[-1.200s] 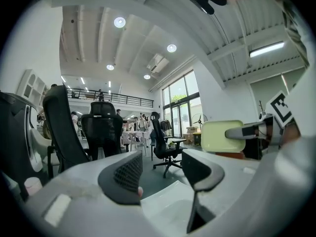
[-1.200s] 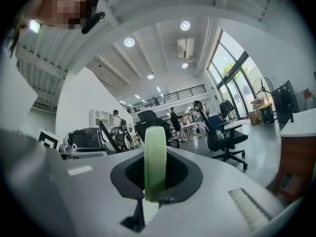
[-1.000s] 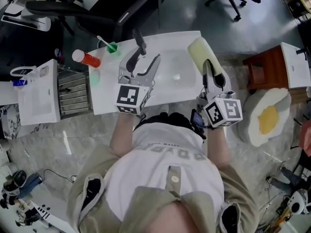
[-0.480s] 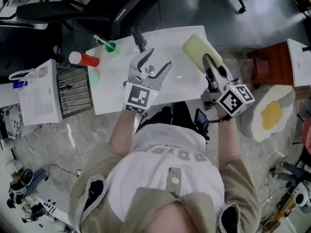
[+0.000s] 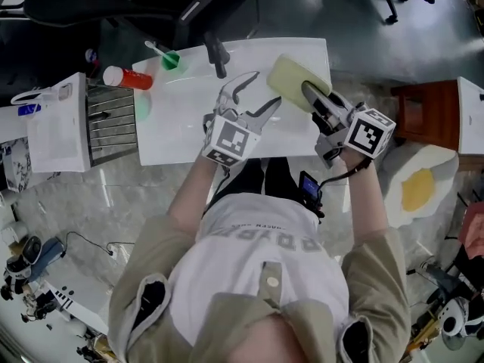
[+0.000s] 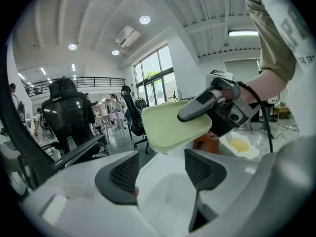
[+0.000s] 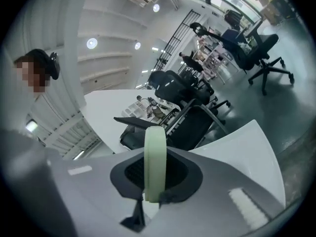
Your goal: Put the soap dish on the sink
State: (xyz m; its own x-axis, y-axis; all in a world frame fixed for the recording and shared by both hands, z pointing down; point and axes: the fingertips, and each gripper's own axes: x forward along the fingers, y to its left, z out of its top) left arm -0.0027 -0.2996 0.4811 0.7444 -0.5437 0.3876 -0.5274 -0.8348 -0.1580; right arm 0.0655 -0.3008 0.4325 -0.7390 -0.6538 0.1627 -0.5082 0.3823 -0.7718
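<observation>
The soap dish (image 5: 287,78) is a pale yellow-green oblong tray held above the white sink (image 5: 178,127), near its right end. My right gripper (image 5: 308,91) is shut on the dish's near edge. In the right gripper view the dish (image 7: 154,152) stands edge-on between the pads of that gripper (image 7: 154,176). My left gripper (image 5: 261,91) hovers over the basin just left of the dish; its jaws are opening and nothing is between them. The left gripper view shows those jaws (image 6: 160,169) over the basin (image 6: 168,204), with the dish (image 6: 173,125) beyond them.
A black faucet (image 5: 215,55) stands at the sink's back edge. A green cup (image 5: 171,59) and a red-capped bottle (image 5: 127,77) sit at the back left. A wire rack (image 5: 110,119) and a white box (image 5: 53,134) stand left; a brown stool (image 5: 435,112) stands right.
Both grippers have moved forward over the sink. The dish has shifted left with the right gripper and turned. The left jaws stand wider apart.
</observation>
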